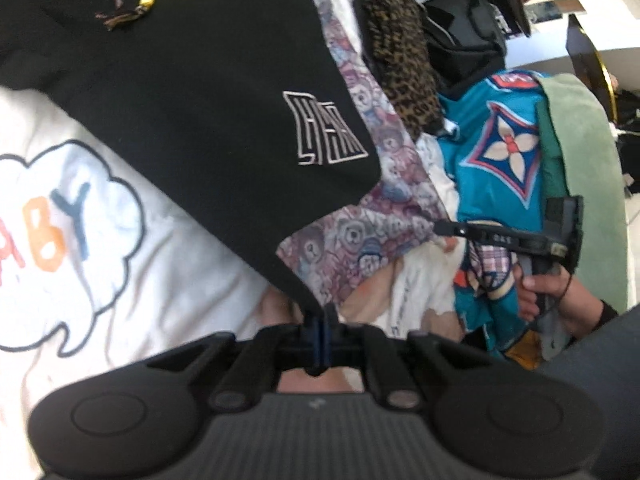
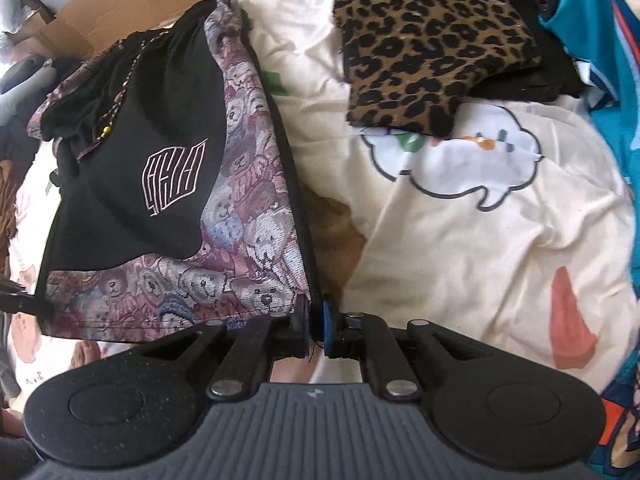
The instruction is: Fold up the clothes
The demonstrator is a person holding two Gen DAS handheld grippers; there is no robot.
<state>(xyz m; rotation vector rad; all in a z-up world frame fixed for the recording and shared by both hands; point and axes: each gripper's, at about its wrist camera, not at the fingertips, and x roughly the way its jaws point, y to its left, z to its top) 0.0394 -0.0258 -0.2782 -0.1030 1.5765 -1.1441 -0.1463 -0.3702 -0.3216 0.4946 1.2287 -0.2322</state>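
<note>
A pair of shorts (image 1: 208, 92) with black panels, a white outlined logo and a purple teddy-bear print (image 1: 352, 236) lies on a white cartoon-print bedsheet (image 1: 132, 272). My left gripper (image 1: 319, 332) is shut on a bottom corner of the shorts. My right gripper (image 2: 316, 322) is shut on the other bottom corner, at the black side seam of the shorts (image 2: 248, 216). The right gripper also shows in the left wrist view (image 1: 500, 236), held by a hand. The drawstring (image 2: 120, 96) with gold beads lies across the waist.
A folded leopard-print garment (image 2: 428, 40) lies on the bedsheet (image 2: 480, 248) to the right, on black clothing. A teal jersey (image 1: 500, 152) and a green cloth (image 1: 584, 152) lie further right. Cardboard boxes (image 2: 140, 4) stand behind the bed.
</note>
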